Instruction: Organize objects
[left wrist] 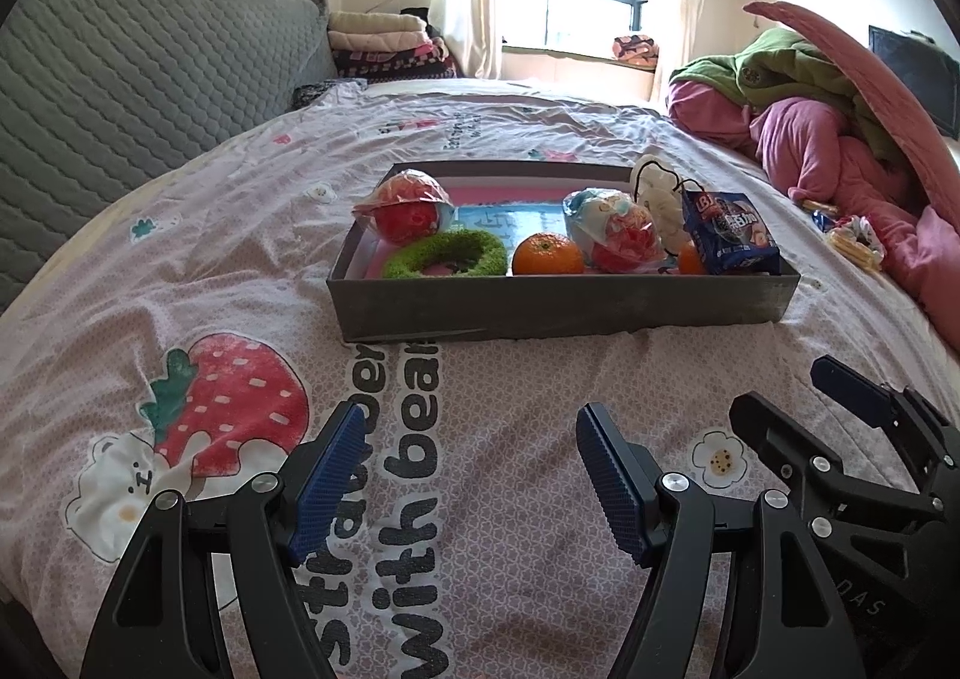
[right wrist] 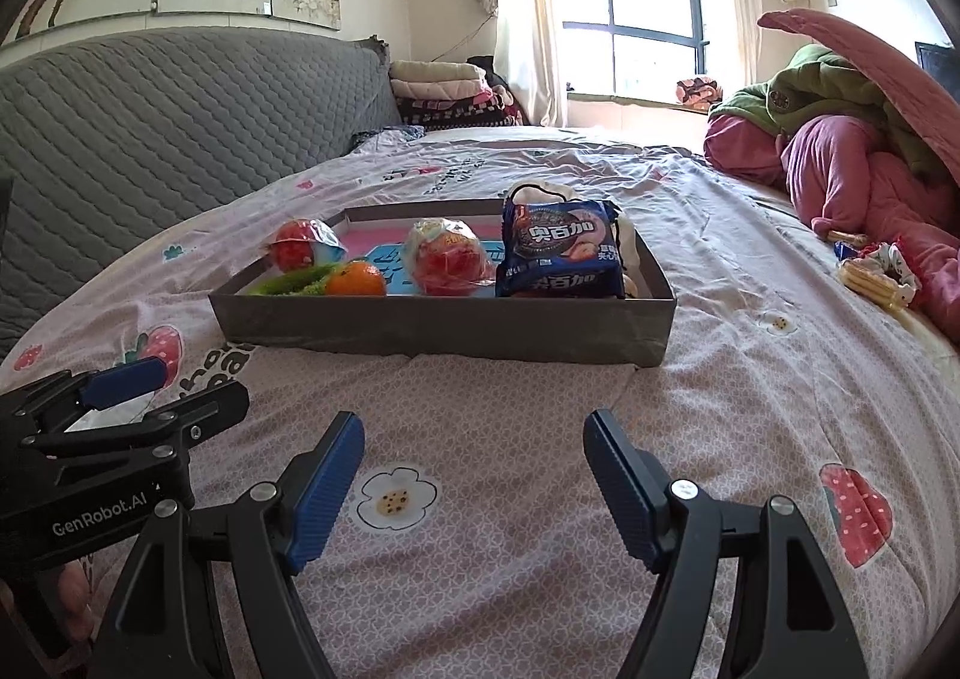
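Note:
A grey shallow box [left wrist: 564,302] [right wrist: 444,328] sits on the bed ahead of both grippers. In it lie two wrapped red balls [left wrist: 403,208] [left wrist: 621,238], a green fuzzy ring [left wrist: 445,254], an orange [left wrist: 547,254] [right wrist: 355,279], a blue cookie packet [left wrist: 729,235] [right wrist: 561,253] and a white pouch [left wrist: 657,193]. My left gripper [left wrist: 471,475] is open and empty, low over the bedsheet. My right gripper [right wrist: 474,484] is open and empty too, beside it; it also shows in the left wrist view [left wrist: 792,397]. The left gripper shows at the left of the right wrist view [right wrist: 162,385].
A pile of pink and green bedding [left wrist: 840,127] [right wrist: 852,151] lies at the right. Small snack packets [left wrist: 852,244] [right wrist: 876,274] lie beside it on the sheet. A grey quilted headboard [left wrist: 138,73] stands at the left. Folded blankets [right wrist: 444,91] are stacked near the window.

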